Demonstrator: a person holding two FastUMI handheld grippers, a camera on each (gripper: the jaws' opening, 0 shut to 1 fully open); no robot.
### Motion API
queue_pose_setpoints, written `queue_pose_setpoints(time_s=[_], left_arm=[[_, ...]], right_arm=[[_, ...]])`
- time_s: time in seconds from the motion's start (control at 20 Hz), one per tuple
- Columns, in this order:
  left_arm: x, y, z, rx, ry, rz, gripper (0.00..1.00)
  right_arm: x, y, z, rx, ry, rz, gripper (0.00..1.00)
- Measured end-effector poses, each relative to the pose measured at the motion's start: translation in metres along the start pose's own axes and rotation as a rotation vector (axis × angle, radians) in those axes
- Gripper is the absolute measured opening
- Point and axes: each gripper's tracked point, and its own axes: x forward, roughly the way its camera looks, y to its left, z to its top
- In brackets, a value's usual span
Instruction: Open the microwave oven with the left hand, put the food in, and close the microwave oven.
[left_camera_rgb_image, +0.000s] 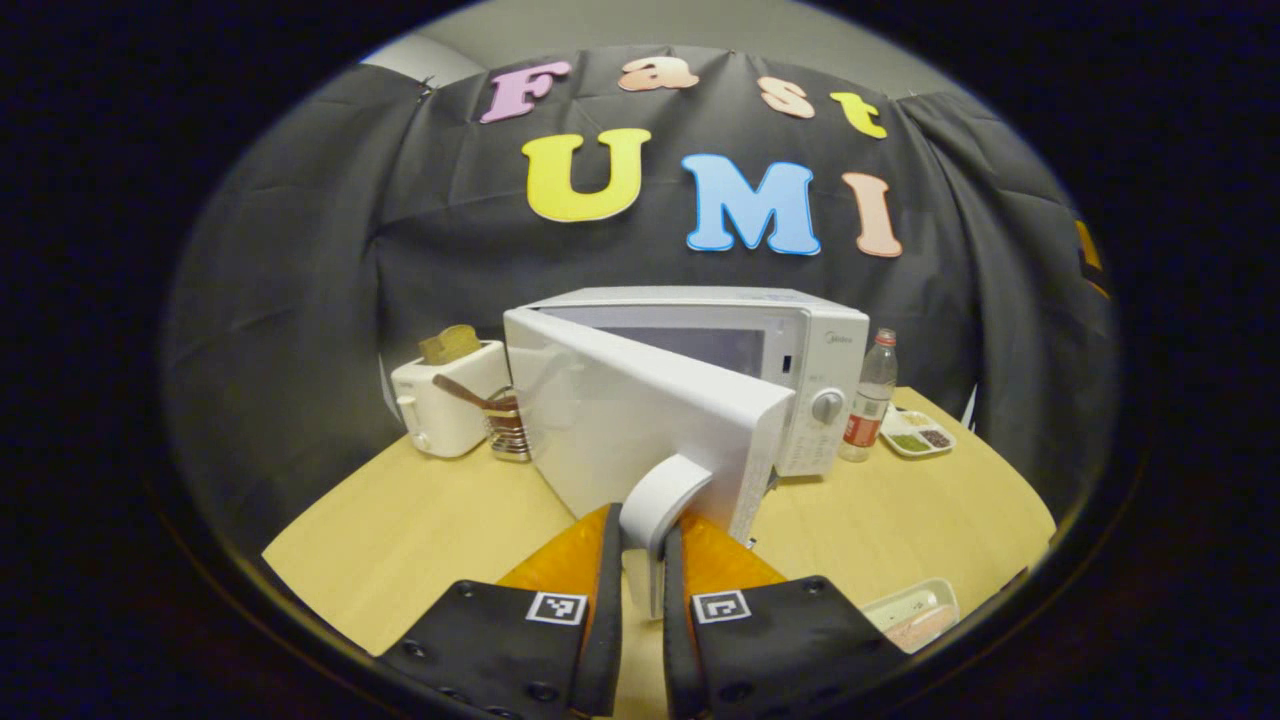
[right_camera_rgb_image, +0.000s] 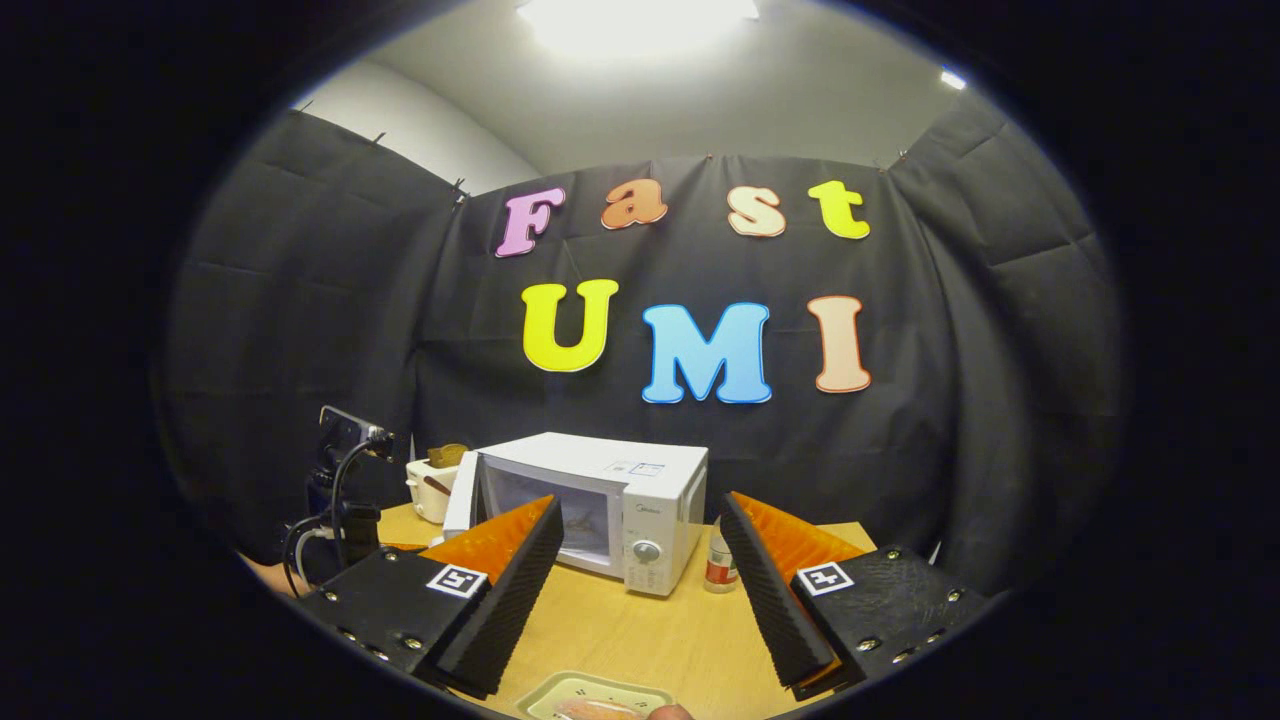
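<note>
Two grippers: left gripper (left_camera_rgb_image: 643, 545) is pinching the door handle (left_camera_rgb_image: 665, 500); right gripper (right_camera_rgb_image: 640, 570) is waiting spread apart.
Door (left_camera_rgb_image: 640, 420): standing partly open, for loading.
Food tray (right_camera_rgb_image: 598, 700): lying on the table (right_camera_rgb_image: 640, 625), below the right gripper.
Right gripper view: is showing the microwave (right_camera_rgb_image: 610, 500) cavity.

A white toaster (left_camera_rgb_image: 447, 408) with a slice of bread (left_camera_rgb_image: 449, 344) in its slot stands at the back left of the wooden table (left_camera_rgb_image: 430, 520). Just beside it is a small rack (left_camera_rgb_image: 508, 430) with a brown spoon (left_camera_rgb_image: 462, 391) leaning on it. Farther right stand a clear bottle (left_camera_rgb_image: 868, 410) with a red label and, near it, a divided dish (left_camera_rgb_image: 918, 434) of green and dark bits.
</note>
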Motion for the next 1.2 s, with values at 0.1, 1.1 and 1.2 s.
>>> queue_pose_setpoints(time_s=[0.1, 1.1, 1.2], left_arm=[[-0.009, 0.017, -0.003, -0.018, -0.002, 0.021, 0.26], [-0.033, 0.166, -0.032, -0.078, 0.002, -0.048, 0.64], [-0.033, 0.180, -0.031, -0.069, 0.006, -0.059, 0.73]], right_arm=[[0.003, 0.013, -0.001, -0.013, -0.001, 0.020, 0.97], [0.050, 0.124, -0.022, -0.053, 0.053, 0.090, 0.97], [0.055, 0.127, -0.025, -0.071, 0.061, 0.086, 0.96]])
